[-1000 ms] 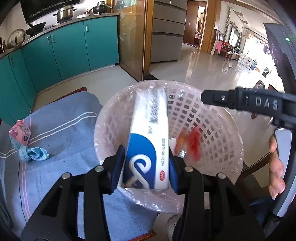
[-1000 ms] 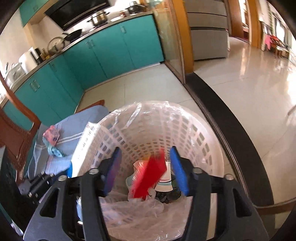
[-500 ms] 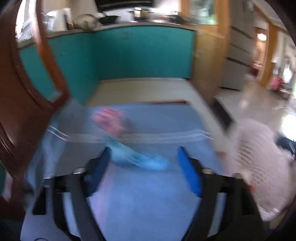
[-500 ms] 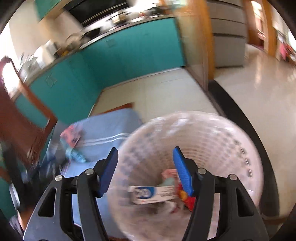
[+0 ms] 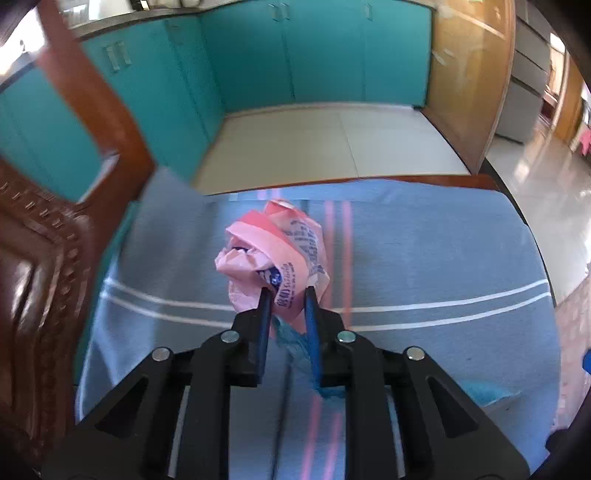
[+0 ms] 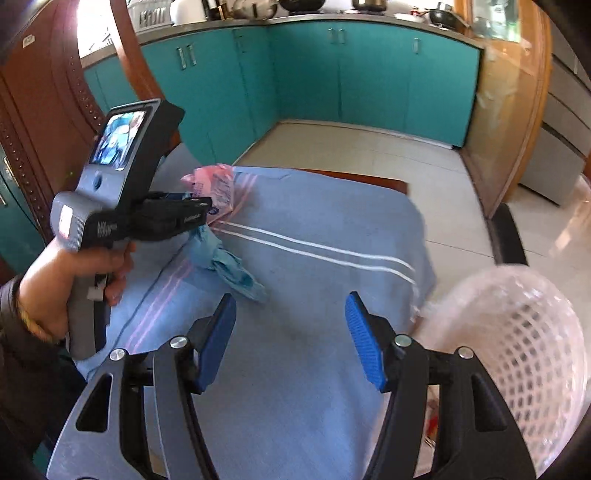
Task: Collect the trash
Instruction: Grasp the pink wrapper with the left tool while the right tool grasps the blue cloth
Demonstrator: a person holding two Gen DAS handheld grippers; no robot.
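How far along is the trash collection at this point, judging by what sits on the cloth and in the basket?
Done: something red shows low in the white basket, so some trash seems binned. In hand: the left hand-held gripper is shut on the crumpled pink wrapper. Left: that wrapper must reach the basket, and the blue wrapper lies on the blue cloth. The right hand-held gripper is open, empty.

Bare blue cloth [image 6: 314, 369] between wooden chair [image 6: 44, 129] and white basket [image 6: 524, 332].

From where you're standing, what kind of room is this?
Most likely a home kitchen with a dining corner: teal cabinets under a counter holding pots, a carved wooden chair, and a table under a blue cloth.
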